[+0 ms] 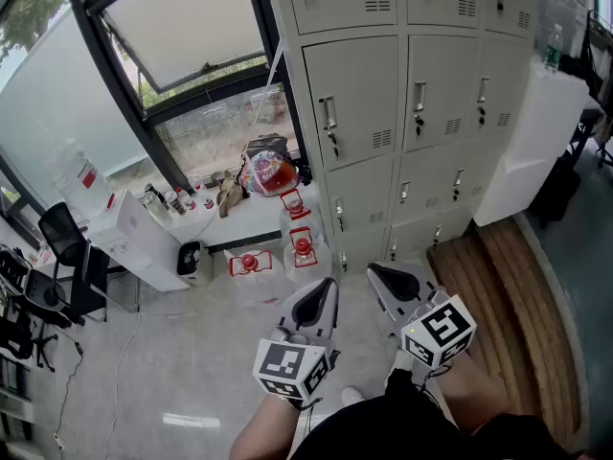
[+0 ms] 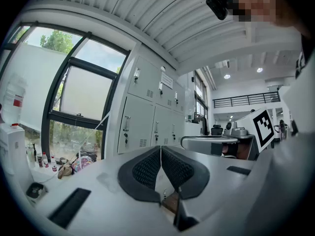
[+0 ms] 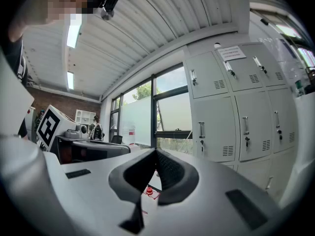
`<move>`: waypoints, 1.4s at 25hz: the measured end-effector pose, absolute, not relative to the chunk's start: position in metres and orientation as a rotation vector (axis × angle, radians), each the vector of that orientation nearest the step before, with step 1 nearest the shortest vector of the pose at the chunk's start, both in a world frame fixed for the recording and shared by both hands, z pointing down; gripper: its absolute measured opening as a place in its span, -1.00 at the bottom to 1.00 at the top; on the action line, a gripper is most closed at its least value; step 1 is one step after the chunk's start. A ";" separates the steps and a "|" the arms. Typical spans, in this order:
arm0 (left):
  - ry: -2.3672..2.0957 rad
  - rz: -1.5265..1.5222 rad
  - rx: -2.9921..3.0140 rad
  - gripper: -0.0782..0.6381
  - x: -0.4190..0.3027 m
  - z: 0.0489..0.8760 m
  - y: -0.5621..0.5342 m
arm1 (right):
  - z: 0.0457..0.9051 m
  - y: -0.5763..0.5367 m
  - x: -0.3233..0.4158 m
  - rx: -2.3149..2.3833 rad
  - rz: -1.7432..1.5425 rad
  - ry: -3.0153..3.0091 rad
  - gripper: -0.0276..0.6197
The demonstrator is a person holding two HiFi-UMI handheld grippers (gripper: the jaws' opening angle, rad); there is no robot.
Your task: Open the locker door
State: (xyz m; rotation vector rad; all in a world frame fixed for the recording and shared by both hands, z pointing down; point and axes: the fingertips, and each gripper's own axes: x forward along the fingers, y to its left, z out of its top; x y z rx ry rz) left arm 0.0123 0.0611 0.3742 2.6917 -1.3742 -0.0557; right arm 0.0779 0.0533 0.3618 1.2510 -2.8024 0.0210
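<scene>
Head view: both my claws hang low over the floor (image 1: 192,353), well apart from the lockers (image 1: 421,171) ahead. The left claw (image 1: 329,290) and right claw (image 1: 380,276) point toward the grey bank, and neither touches anything. The middle-row door (image 1: 359,84) nearest the window sits flush and closed. Its upright handle (image 1: 329,115) is at the left edge, with what looks like a key below it. A cluttered worktop (image 1: 257,220) runs under the window, just beside the lockers.

Left gripper view: my left claw (image 2: 160,150) has its jaws pressed together with nothing between them. The lockers (image 2: 147,117) stand far behind, every door closed.

Right gripper view: my right claw (image 3: 155,154) is likewise closed tight and empty. A handle (image 3: 201,130) shows as a slim metal bar.

I judge the door to be thin sheet steel, stiff and light to swing on its hinge, though perhaps latched. The handle looks smooth and slippery. I would spread the jaws, pinch the bar across its middle and pull straight out, keeping clear of the key.
</scene>
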 end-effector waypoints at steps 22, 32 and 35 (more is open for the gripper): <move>-1.384 -0.062 2.677 -0.73 -0.002 0.378 0.069 | 0.359 0.059 0.057 1.196 0.004 -2.835 -0.75; -1.402 -0.070 2.667 -0.73 -0.009 0.378 0.065 | 0.353 0.051 0.047 1.168 -0.015 -2.855 -0.75; -1.411 -0.066 2.662 -0.73 -0.012 0.378 0.062 | 0.354 0.046 0.045 1.165 -0.005 -2.853 -0.75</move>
